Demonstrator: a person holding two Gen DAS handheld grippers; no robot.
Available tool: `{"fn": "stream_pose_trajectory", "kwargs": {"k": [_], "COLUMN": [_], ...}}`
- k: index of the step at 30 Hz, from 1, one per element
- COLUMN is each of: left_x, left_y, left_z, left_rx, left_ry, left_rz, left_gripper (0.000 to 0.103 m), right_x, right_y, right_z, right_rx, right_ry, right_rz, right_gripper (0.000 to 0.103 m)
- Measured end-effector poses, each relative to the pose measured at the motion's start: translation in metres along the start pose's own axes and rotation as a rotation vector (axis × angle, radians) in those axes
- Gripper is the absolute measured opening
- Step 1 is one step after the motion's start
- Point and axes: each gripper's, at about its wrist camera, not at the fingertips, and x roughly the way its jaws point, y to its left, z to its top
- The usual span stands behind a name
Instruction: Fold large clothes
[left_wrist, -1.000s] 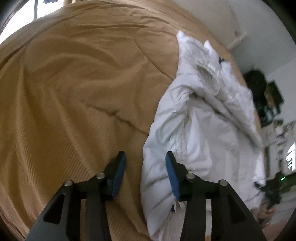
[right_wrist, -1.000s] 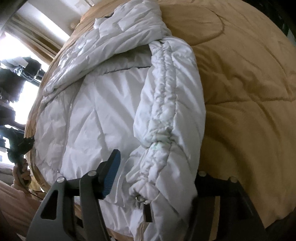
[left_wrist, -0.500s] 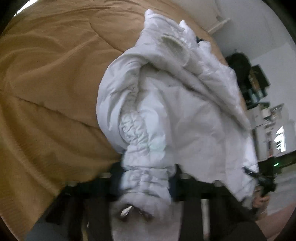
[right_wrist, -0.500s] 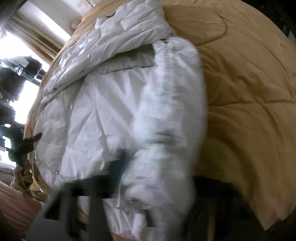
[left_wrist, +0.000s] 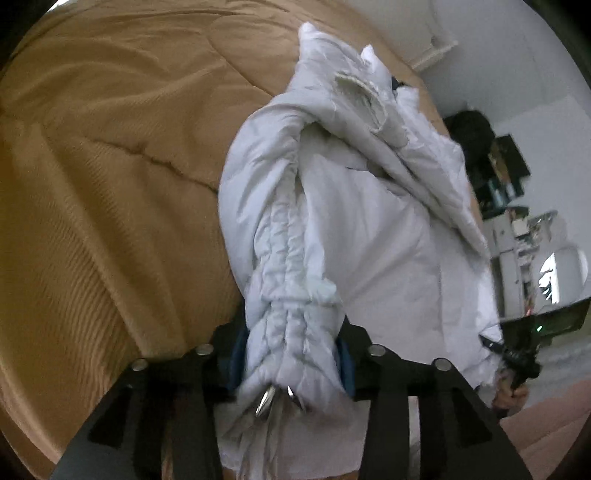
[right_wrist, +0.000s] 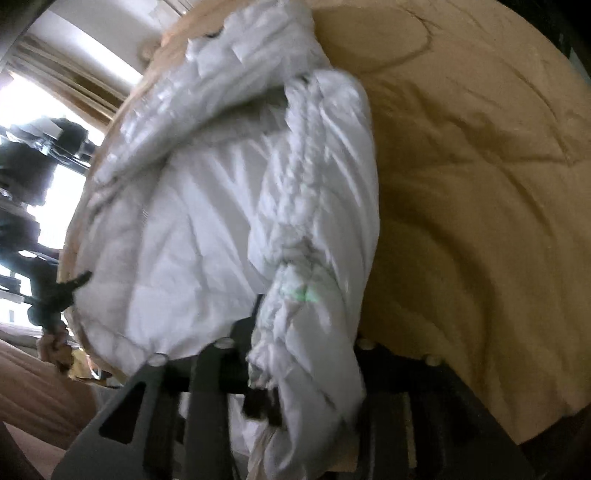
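A white puffy jacket (left_wrist: 388, 240) lies crumpled on a tan bedspread (left_wrist: 110, 166). My left gripper (left_wrist: 291, 350) has the jacket's gathered, elastic-ruched edge bunched between its blue pads, which press on the fabric while the jaws are opening. Metal pulls (left_wrist: 266, 402) dangle below the grip. In the right wrist view the same jacket (right_wrist: 192, 229) spreads to the left, and my right gripper (right_wrist: 308, 332) holds another ruched fold between its fingers, with its jaws also opening. The fabric hides both right pads.
The tan bedspread (right_wrist: 461, 184) stretches right of the jacket. A hand with a dark gripper (left_wrist: 517, 354) shows at the jacket's far corner, and likewise at the left (right_wrist: 55, 291). Shelves and dark furniture (left_wrist: 495, 166) stand beyond the bed.
The left gripper moved right from the bare bedspread onto the jacket's edge and closed on it. The right fingers, open around the ruched fold before, have closed in on it.
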Motion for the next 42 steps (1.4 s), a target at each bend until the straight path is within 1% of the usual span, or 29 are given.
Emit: {"fn": "stream_pose_trajectory", "kwargs": {"k": [1, 3, 4, 5, 7, 8, 9, 11, 13, 16, 17, 19, 20, 21, 22, 23, 24, 25, 26, 28, 29, 32, 33, 34, 36, 39, 40, 41, 42], "left_x": [-0.002, -0.001, -0.003, -0.005, -0.031, -0.041, -0.050, -0.078, -0.096, -0.107, -0.108, -0.096, -0.087, -0.080, -0.065, -0.052, -0.034, -0.018, -0.005, 0.033, 0.055, 0.110, 0.123, 0.142, 0.158, 0.164, 0.164, 0.164, 0.164], "left_y": [-0.002, -0.005, -0.009, -0.009, -0.018, -0.023, -0.027, -0.043, -0.055, -0.061, -0.061, -0.069, -0.072, -0.074, -0.078, -0.085, -0.086, -0.085, -0.084, -0.077, -0.073, -0.059, -0.055, -0.048, -0.038, -0.033, -0.032, -0.032, -0.032], "left_z": [-0.003, -0.006, -0.006, -0.005, 0.001, 0.007, 0.012, 0.036, 0.068, 0.126, 0.138, 0.189, 0.209, 0.225, 0.253, 0.269, 0.295, 0.315, 0.324, 0.357, 0.371, 0.390, 0.392, 0.392, 0.390, 0.389, 0.389, 0.392, 0.392], "left_rx": [0.009, 0.033, 0.039, 0.032, 0.029, 0.040, 0.053, 0.088, 0.096, 0.041, 0.022, -0.025, -0.037, -0.046, -0.066, -0.076, -0.103, -0.133, -0.150, -0.210, -0.237, -0.260, -0.263, -0.283, -0.306, -0.299, -0.299, -0.301, -0.304], "left_ry": [-0.006, 0.004, 0.009, 0.003, -0.048, -0.073, -0.088, -0.147, -0.193, -0.225, -0.227, -0.226, -0.221, -0.220, -0.213, -0.211, -0.208, -0.202, -0.199, -0.185, -0.176, -0.141, -0.132, -0.130, -0.131, -0.148, -0.147, -0.146, -0.147], "left_rz": [-0.008, -0.012, -0.018, -0.041, -0.114, -0.133, -0.145, -0.193, -0.231, -0.264, -0.273, -0.275, -0.263, -0.249, -0.224, -0.211, -0.188, -0.185, -0.175, -0.136, -0.100, 0.021, 0.040, 0.057, 0.064, 0.047, 0.042, 0.038, 0.036], "left_gripper": [0.050, 0.044, 0.029, 0.025, 0.023, 0.023, 0.023, 0.023, 0.023, 0.023, 0.023, 0.023, 0.023, 0.023, 0.023, 0.023, 0.023, 0.023, 0.023, 0.023, 0.023, 0.024, 0.024, 0.024, 0.024, 0.025, 0.025, 0.025, 0.026], "right_x": [-0.002, -0.004, -0.005, -0.006, -0.020, -0.030, -0.046, -0.067, -0.090, -0.112, -0.116, -0.114, -0.113, -0.107, -0.099, -0.091, -0.078, -0.070, -0.064, -0.030, -0.017, 0.041, 0.062, 0.079, 0.100, 0.101, 0.094, 0.079, 0.066], "right_y": [0.000, 0.002, 0.005, 0.009, 0.013, 0.015, 0.016, 0.021, 0.029, 0.037, 0.040, 0.045, 0.045, 0.047, 0.052, 0.055, 0.055, 0.055, 0.047, 0.041, 0.033, 0.010, 0.001, -0.008, -0.021, -0.035, -0.036, -0.039, -0.037], "right_z": [-0.003, -0.007, -0.008, -0.008, -0.005, 0.000, 0.007, 0.018, 0.043, 0.089, 0.109, 0.149, 0.161, 0.185, 0.206, 0.226, 0.255, 0.271, 0.288, 0.330, 0.342, 0.375, 0.382, 0.385, 0.388, 0.384, 0.380, 0.374, 0.367], "right_rx": [0.005, 0.007, -0.003, -0.012, -0.017, -0.015, -0.011, -0.016, -0.036, -0.041, -0.033, -0.023, -0.016, -0.002, 0.016, 0.038, 0.071, 0.090, 0.120, 0.183, 0.212, 0.306, 0.343, 0.382, 0.449, 0.529, 0.532, 0.527, 0.516], "right_ry": [-0.005, -0.012, -0.012, -0.016, -0.042, -0.066, -0.100, -0.141, -0.192, -0.250, -0.262, -0.279, -0.281, -0.279, -0.278, -0.277, -0.274, -0.275, -0.274, -0.257, -0.247, -0.198, -0.182, -0.172, -0.172, -0.172, -0.181, -0.206, -0.233], "right_rz": [0.016, 0.051, 0.054, 0.053, 0.099, 0.128, 0.182, 0.231, 0.269, 0.331, 0.346, 0.350, 0.351, 0.352, 0.353, 0.353, 0.346, 0.337, 0.330, 0.299, 0.284, 0.215, 0.197, 0.198, 0.252, 0.376, 0.399, 0.419, 0.424], "right_gripper": [0.044, 0.045, 0.030, 0.021, 0.015, 0.014, 0.014, 0.013, 0.013, 0.013, 0.013, 0.013, 0.013, 0.013, 0.013, 0.013, 0.013, 0.013, 0.013, 0.013, 0.014, 0.015, 0.015, 0.015, 0.016, 0.024, 0.028, 0.031, 0.036]}}
